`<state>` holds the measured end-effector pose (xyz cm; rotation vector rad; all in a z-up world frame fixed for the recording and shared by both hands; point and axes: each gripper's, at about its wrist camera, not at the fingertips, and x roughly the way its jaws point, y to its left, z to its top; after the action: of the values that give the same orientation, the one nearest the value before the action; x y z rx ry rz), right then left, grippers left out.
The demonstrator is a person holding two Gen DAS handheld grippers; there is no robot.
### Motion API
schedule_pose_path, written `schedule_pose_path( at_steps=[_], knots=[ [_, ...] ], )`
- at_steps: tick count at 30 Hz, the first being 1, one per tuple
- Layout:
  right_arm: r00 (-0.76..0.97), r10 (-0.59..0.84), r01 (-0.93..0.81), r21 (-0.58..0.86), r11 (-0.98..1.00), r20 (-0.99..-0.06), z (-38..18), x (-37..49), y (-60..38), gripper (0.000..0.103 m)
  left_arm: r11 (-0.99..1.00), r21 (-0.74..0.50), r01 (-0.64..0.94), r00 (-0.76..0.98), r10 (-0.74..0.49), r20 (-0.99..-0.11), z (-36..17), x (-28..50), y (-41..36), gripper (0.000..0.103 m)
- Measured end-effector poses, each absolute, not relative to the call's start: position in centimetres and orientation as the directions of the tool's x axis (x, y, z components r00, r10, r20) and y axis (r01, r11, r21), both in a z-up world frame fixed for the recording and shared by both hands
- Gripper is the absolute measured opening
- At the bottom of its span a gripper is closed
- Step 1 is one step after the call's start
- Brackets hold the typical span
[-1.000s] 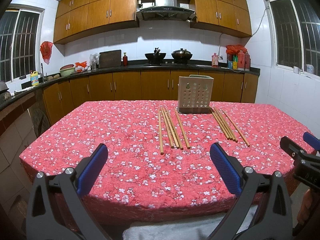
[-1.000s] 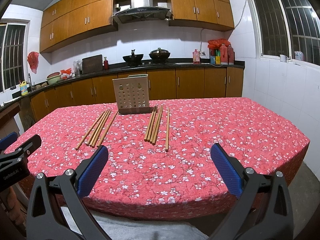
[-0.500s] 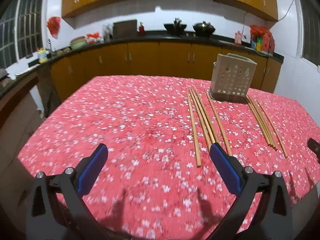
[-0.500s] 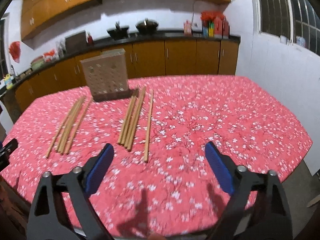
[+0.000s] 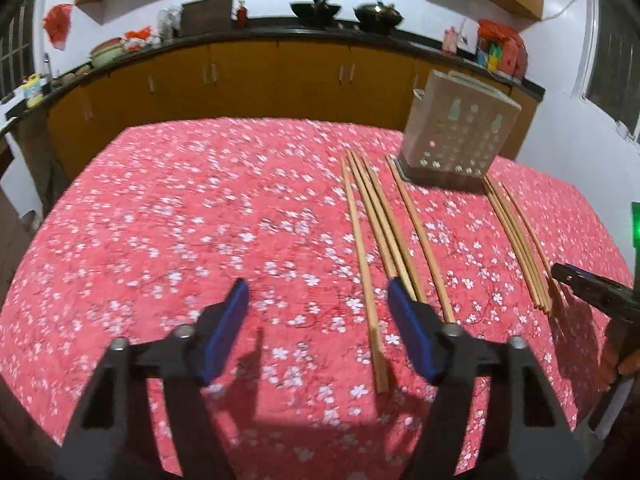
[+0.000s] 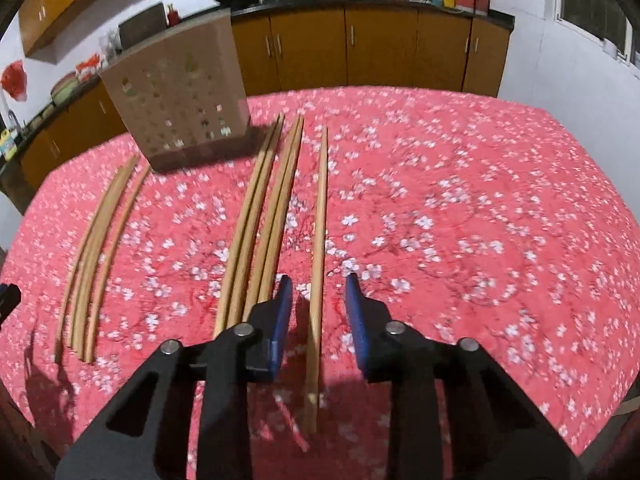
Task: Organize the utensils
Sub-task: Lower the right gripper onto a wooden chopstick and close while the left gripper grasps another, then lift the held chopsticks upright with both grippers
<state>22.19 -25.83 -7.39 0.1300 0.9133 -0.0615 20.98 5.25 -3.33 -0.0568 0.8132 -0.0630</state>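
Several wooden chopsticks lie in two groups on the red floral tablecloth [image 5: 180, 216], in front of a beige perforated utensil holder [image 5: 456, 140]. In the left wrist view my left gripper [image 5: 318, 302] is open low over the cloth; the leftmost chopstick [image 5: 362, 264] lies between its fingers, near the right one. In the right wrist view my right gripper [image 6: 316, 292] is open and straddles the single rightmost chopstick [image 6: 320, 240], its fingers apart from it. The holder [image 6: 180, 92] stands behind the other chopsticks [image 6: 260, 220].
Wooden kitchen cabinets [image 5: 240, 76] and a dark counter with pots run behind the table. The table's front edge lies just under both grippers. The right gripper's tip shows at the right edge of the left wrist view [image 5: 592, 288].
Both grippers have moved forward and down over the table toward the chopsticks. Both have narrowed, the right more, and it now straddles the single rightmost chopstick.
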Motion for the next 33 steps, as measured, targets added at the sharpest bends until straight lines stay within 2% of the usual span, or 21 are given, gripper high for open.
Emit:
schedule_pose_path(
  at_steps=[3, 7, 14, 16, 18, 27, 33],
  knots=[
    [0.615, -0.002, 0.12, 0.091, 0.989, -0.788, -8.0, 22.3, -26.2, 0.008, 0.994, -0.085, 0.063, 0.654, -0.105, -0.749, -4.1, 22.0, 4.5, 0.047],
    [0.61, -0.01, 0.129, 0.087, 0.988, -0.792, -7.9, 22.5, -26.9, 0.007, 0.99, -0.102, 0.094, 0.613, -0.138, -0.778, -5.0, 23.4, 3.6, 0.029],
    [0.605, -0.013, 0.122, 0.077, 0.99, -0.796, -7.8, 23.1, -27.1, 0.007, 0.985, -0.114, 0.133, 0.578, -0.17, -0.798, -5.8, 24.7, 2.4, 0.023],
    [0.604, -0.012, 0.117, 0.074, 0.99, -0.797, -7.9, 23.2, -27.0, 0.007, 0.987, -0.092, 0.134, 0.564, -0.152, -0.811, -6.2, 25.3, 2.0, 0.013],
    [0.602, -0.013, 0.112, 0.069, 0.991, -0.798, -8.0, 23.5, -26.8, 0.007, 0.989, -0.076, 0.124, 0.551, -0.132, -0.824, -6.8, 25.6, 1.8, 0.009],
    [0.612, -0.019, 0.123, 0.072, 0.99, -0.791, -7.9, 26.0, -27.9, 0.007, 0.996, -0.027, 0.084, 0.567, -0.07, -0.821, -6.8, 29.8, 3.1, 0.008],
    [0.637, -0.029, 0.137, 0.076, 0.988, -0.77, -8.4, 26.7, -28.8, 0.007, 0.993, -0.078, 0.087, 0.588, -0.115, -0.801, -6.9, 31.4, 4.5, 0.008]
  ],
)
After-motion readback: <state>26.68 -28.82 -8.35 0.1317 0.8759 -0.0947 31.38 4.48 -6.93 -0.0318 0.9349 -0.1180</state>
